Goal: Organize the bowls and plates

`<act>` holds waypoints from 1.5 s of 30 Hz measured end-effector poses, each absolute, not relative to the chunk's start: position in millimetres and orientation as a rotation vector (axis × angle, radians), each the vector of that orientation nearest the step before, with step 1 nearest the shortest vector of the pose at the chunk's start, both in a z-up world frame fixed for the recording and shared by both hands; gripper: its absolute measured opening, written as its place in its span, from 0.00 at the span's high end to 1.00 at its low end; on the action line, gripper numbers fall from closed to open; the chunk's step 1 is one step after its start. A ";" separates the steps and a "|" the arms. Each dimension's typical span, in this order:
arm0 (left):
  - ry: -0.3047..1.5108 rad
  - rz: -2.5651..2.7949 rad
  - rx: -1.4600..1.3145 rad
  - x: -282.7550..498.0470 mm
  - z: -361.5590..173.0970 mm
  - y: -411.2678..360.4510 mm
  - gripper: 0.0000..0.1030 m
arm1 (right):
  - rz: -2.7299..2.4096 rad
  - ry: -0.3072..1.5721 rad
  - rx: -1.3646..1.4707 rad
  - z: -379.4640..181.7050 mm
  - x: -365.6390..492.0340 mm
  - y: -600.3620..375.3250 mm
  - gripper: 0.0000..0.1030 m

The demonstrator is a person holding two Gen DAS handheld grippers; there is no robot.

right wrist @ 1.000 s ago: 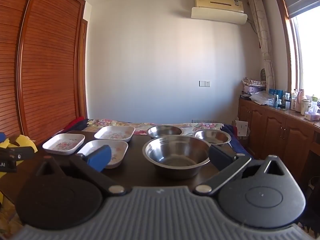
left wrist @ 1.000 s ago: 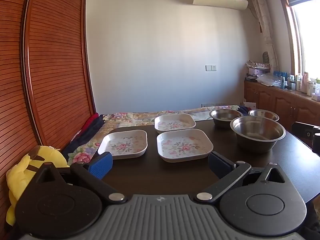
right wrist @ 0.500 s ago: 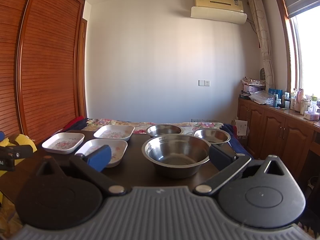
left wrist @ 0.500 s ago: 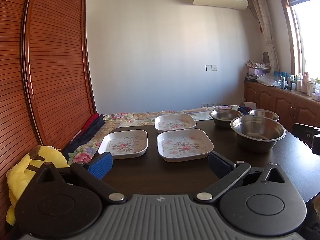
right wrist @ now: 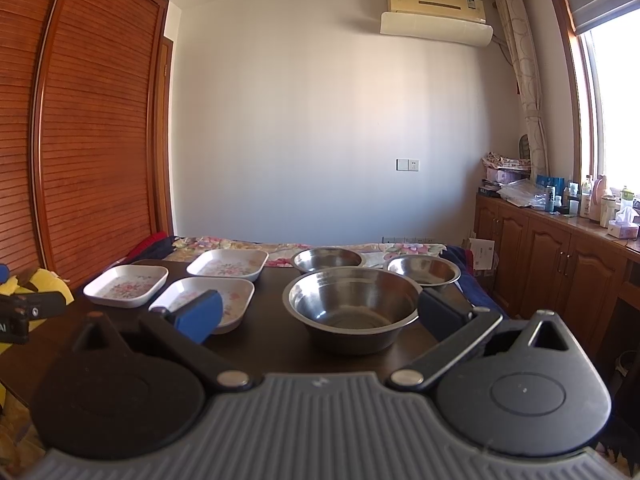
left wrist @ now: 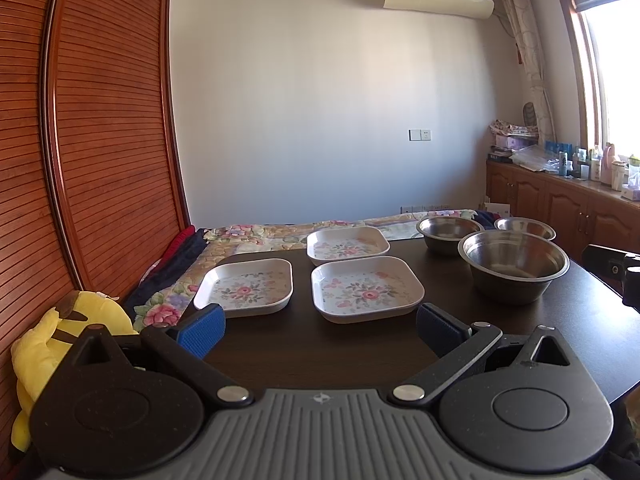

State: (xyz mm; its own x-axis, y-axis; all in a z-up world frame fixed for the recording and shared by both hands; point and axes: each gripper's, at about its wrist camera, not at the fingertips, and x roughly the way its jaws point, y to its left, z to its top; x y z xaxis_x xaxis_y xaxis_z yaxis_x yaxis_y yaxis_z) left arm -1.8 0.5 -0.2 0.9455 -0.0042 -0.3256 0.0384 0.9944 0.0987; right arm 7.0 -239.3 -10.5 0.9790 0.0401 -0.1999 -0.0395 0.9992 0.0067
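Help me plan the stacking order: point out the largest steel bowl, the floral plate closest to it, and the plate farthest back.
largest steel bowl [right wrist: 352, 312], right wrist view, inner floor.
closest floral plate [left wrist: 366, 292], left wrist view, centre flower.
rear floral plate [left wrist: 347, 245], left wrist view, inner floor.

A lived-in room of a home, with a bed and a dark bench in it.

A bed under a floral patchwork quilt [left wrist: 280, 236] lies just beyond the far edge of the dark wooden bench [left wrist: 320, 356], and a reddish-brown louvred wooden wardrobe [left wrist: 100, 160] fills the left wall. A cream wall-mounted air conditioner [right wrist: 436, 12] hangs high on the plain white wall, above a white wall switch plate [right wrist: 408, 165]. Along the right wall, under a bright window with a patterned curtain [right wrist: 524, 80], run brown wooden base cabinets [right wrist: 560, 264] whose top is crowded with bottles, a tissue box and bags. A yellow plush toy [left wrist: 48, 344] sits by the bench's left edge.
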 end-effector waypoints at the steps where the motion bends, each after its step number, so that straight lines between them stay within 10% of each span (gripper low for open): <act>1: 0.331 -0.022 0.104 -1.6 -0.1 0.7 0.00 | 0.040 0.201 0.002 -10.5 6.7 -239.5 0.00; 45: 0.341 -0.028 0.102 1.0 1.2 3.1 0.00 | 0.038 0.209 0.007 -10.3 7.0 -242.3 0.00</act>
State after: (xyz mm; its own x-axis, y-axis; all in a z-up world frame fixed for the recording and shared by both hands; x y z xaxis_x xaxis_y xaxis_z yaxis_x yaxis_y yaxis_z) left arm 1.0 3.1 1.2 0.9422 -0.0104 -0.3350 0.0446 0.9945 0.0948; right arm 7.0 -242.3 -10.3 0.9776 0.0382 -0.2070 -0.0368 0.9993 0.0108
